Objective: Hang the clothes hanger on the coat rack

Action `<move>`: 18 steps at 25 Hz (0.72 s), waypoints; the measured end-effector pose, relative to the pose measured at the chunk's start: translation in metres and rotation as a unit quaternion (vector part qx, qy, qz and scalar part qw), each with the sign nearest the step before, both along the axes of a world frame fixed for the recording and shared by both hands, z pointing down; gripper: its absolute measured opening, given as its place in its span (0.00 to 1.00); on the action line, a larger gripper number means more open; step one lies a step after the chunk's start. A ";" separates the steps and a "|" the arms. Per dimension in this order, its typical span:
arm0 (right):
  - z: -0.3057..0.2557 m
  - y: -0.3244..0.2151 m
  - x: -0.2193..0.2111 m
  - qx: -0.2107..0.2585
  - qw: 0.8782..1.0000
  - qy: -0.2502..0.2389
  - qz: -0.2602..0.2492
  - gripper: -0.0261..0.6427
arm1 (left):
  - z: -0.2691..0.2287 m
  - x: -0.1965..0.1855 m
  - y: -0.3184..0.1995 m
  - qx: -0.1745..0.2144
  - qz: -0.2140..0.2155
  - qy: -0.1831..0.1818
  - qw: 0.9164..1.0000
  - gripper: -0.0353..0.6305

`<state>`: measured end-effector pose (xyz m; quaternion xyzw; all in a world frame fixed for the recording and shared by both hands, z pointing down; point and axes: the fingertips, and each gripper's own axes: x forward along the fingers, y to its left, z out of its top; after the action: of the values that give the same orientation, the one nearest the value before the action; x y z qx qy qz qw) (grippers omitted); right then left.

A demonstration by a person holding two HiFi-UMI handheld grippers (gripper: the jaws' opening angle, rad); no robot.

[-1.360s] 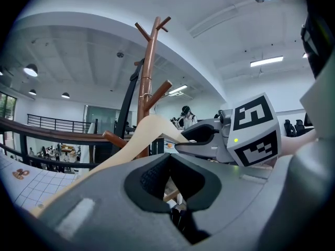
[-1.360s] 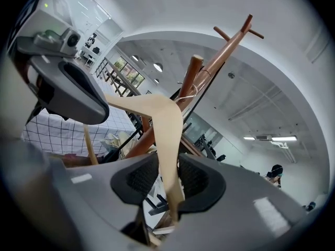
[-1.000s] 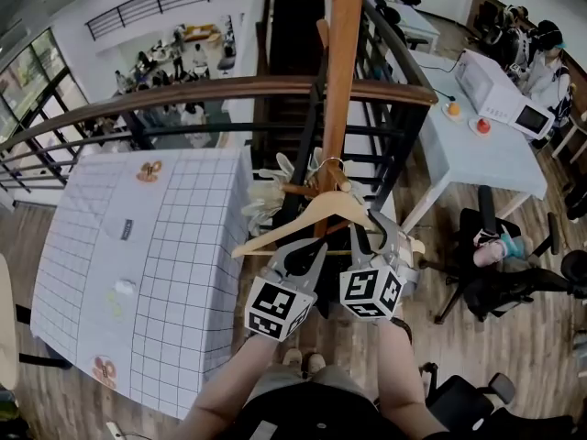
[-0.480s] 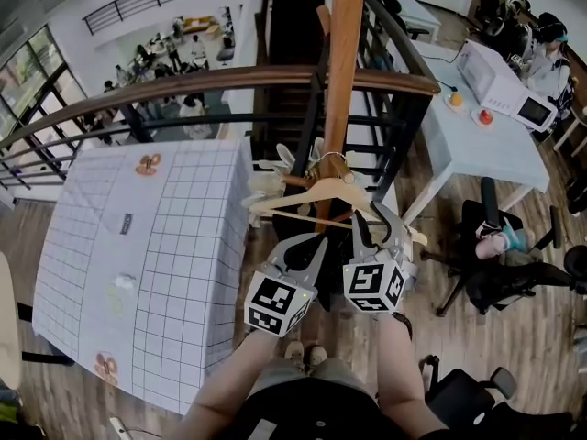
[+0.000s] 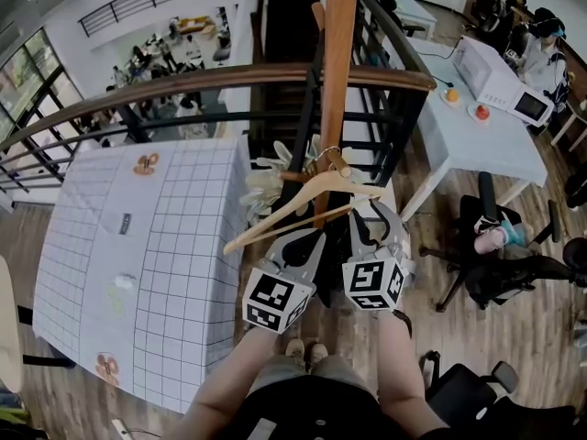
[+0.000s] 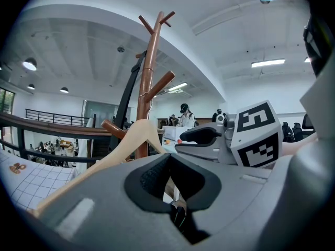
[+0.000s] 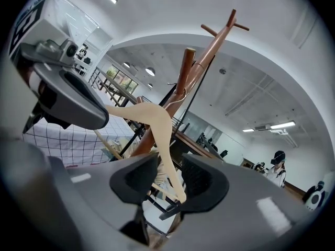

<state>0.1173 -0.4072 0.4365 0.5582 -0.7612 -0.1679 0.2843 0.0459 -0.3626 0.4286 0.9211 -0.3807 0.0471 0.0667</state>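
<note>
Head view shows the hanger [image 5: 303, 204] hooked on the rack [image 5: 336, 62], so my right tongs [image 5: 377, 220] have just been opening, its arm loose between them; left tongs [image 5: 307, 244] gape empty.

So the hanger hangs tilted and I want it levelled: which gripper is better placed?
Probably the right gripper: the hanger's raised end lies between its jaws, which have just been opening and don't press it. The left gripper sits nearer the middle.

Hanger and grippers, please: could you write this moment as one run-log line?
hanger: hooked on coat rack peg, tilted | right gripper: jaws just opened, hanger arm between, unclamped | left gripper: open
</note>
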 end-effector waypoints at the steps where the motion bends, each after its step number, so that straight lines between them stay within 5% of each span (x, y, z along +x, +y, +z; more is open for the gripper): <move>1: 0.000 0.002 -0.001 -0.002 1.000 -0.003 -0.001 0.23 | 0.000 0.000 0.001 0.000 0.001 0.000 1.000 0.05; 12: -0.021 0.023 -0.018 -0.006 0.994 -0.096 -0.041 0.19 | -0.004 -0.001 0.007 0.006 0.000 0.003 1.000 0.05; 18: -0.040 0.046 -0.041 -0.017 0.981 -0.157 -0.111 0.04 | -0.015 -0.004 0.008 0.017 -0.004 0.008 1.000 0.05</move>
<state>0.0761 -0.3607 0.3963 0.4849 -0.8562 -0.0960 0.1504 0.0415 -0.3541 0.4131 0.9207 -0.3850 0.0326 0.0544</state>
